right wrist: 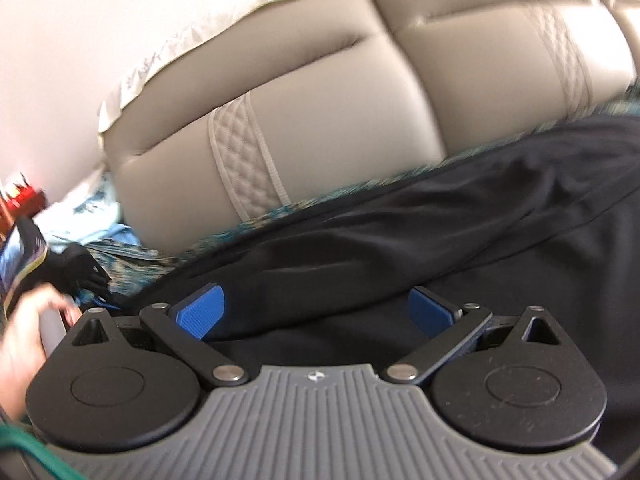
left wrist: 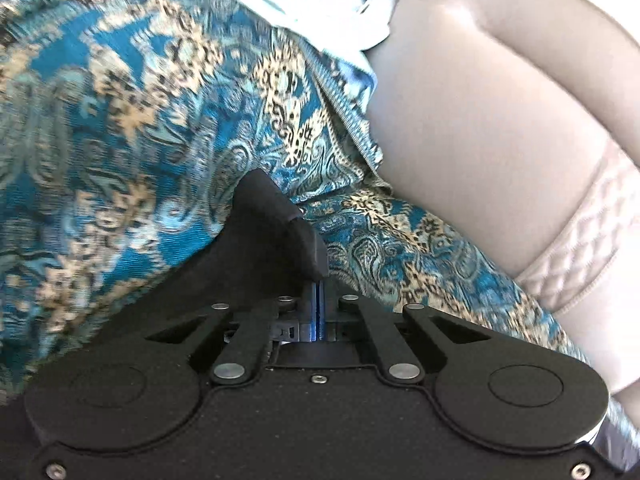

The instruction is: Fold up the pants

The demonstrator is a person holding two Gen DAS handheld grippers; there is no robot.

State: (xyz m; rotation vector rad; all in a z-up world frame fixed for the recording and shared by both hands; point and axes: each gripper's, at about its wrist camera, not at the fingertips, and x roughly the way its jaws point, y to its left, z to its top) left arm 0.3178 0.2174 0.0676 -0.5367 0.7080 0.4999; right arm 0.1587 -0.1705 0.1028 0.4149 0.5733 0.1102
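My right tool [right wrist: 316, 312] hangs released, its blue pads apart over the black pants [right wrist: 420, 232], which lie long along the sofa seat's [right wrist: 340, 120] back edge on the patterned throw [left wrist: 120, 120]. My left tool [left wrist: 316, 256] is clenched with no pants visible, so the right is nearer, I judge.

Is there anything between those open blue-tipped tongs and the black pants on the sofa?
Nothing visible. The right tongs stand open just over the pants, with only dark cloth between and ahead of the pads. The sofa backrest lies beyond, not in the way.
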